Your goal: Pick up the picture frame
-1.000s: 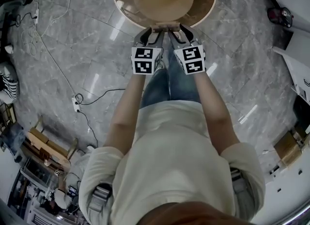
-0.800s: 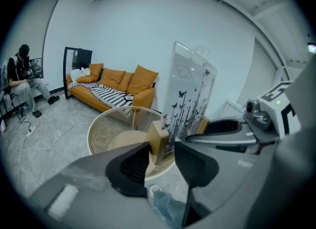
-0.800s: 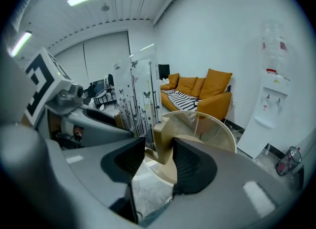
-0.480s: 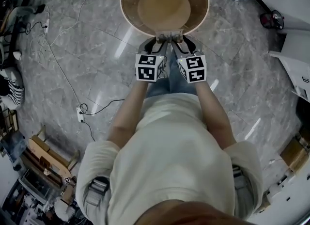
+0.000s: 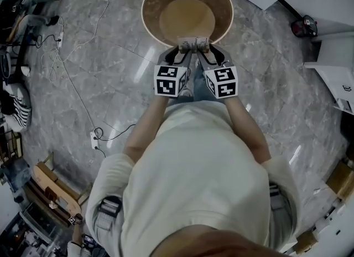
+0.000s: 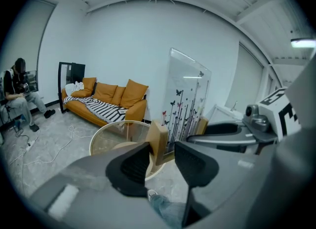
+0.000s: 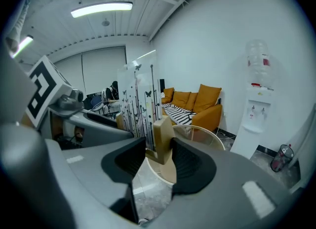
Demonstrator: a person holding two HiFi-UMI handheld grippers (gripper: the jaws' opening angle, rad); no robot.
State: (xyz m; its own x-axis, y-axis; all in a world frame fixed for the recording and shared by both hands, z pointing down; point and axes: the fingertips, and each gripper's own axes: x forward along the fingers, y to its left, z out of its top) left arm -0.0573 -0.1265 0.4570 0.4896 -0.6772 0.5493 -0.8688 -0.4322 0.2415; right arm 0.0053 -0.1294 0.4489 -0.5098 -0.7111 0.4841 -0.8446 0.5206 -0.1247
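The picture frame is held between the two grippers in front of the person, and appears to be lifted clear of the round glass tabletop, which is seen below and beyond it. The left gripper is closed on the wooden block at the frame's left end, its jaws standing fairly wide because the block is thick. The right gripper is likewise closed on the wooden block at the other end. The clear panel (printed with butterflies and stems) stands upright between the two blocks.

The pick-up is judged to be nearly complete; what remains is a steady carry. Both grippers should be kept level with each other and at a fixed spacing, so that the frame is neither twisted nor pulled apart. Pressure should be kept on the wood alone, never on the panel, which could crack or slip. The frame should be kept upright, and any further rise should be made slowly and by both grippers together.
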